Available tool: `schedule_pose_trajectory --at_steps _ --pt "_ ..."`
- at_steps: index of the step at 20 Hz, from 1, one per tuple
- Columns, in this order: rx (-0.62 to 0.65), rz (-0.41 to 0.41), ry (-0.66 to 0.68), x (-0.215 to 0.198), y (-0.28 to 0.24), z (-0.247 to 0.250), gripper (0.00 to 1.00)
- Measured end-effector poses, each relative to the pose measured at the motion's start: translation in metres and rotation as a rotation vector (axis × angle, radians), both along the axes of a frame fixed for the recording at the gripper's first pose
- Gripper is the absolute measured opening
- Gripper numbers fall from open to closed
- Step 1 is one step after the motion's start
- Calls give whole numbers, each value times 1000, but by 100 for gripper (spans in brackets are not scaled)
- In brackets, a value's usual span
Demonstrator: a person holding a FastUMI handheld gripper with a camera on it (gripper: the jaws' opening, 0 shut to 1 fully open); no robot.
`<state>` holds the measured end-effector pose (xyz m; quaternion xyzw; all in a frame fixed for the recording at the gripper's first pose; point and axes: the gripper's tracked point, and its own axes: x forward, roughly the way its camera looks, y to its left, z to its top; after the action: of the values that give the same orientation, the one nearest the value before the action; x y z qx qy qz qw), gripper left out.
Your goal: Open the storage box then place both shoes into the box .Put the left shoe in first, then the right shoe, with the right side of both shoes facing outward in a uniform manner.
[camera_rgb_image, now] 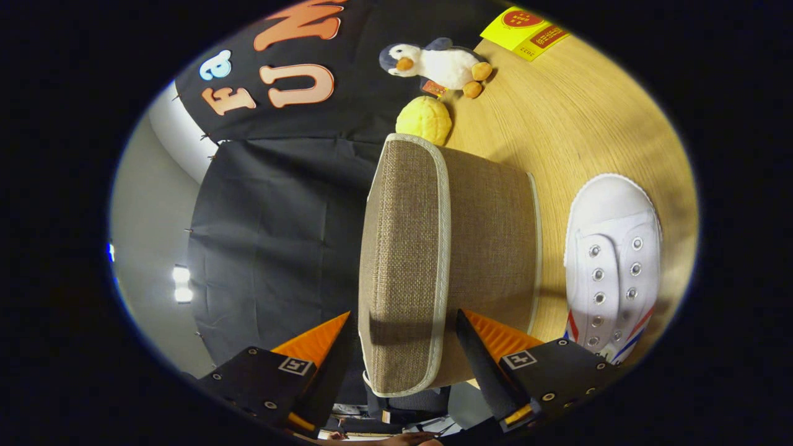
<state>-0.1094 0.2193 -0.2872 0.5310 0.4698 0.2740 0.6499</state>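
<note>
The storage box (489, 248) is brown woven fabric with pale trim and stands on the wooden table (588, 124). The view is rolled, so its lid (403, 260) faces sideways. The lid sits on the box. My gripper (404, 314) straddles the lid's near edge: one finger lies over the lid's top, the other sits by the box wall just under the lid's trim. A thin strip of wall shows between that fingertip (469, 325) and the trim, so the fingers are open around the lid. A white canvas shoe (610, 260) with red and blue side stripes lies on the table beside the box.
Beyond the box lie a yellow plush ball (425, 119) and a plush penguin (437, 64). A yellow card (523, 31) rests at the table's far end. The booth's black cloth wall (272, 235) hangs behind the box.
</note>
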Motion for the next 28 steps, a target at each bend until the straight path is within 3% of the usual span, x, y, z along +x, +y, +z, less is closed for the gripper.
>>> schedule_pose_trajectory --at_steps 5,6,8,11,16,20,28 --pt "50 -20 20 3 -15 11 89" --pt "61 -24 17 4 -17 16 81" --pt "101 -37 9 5 -20 29 75" --pt "205 -67 -20 11 -21 61 73" --pt "18 -61 17 15 -6 24 40" --pt "-10 -76 43 20 5 26 15" --pt "-34 -47 -161 51 40 124 11"
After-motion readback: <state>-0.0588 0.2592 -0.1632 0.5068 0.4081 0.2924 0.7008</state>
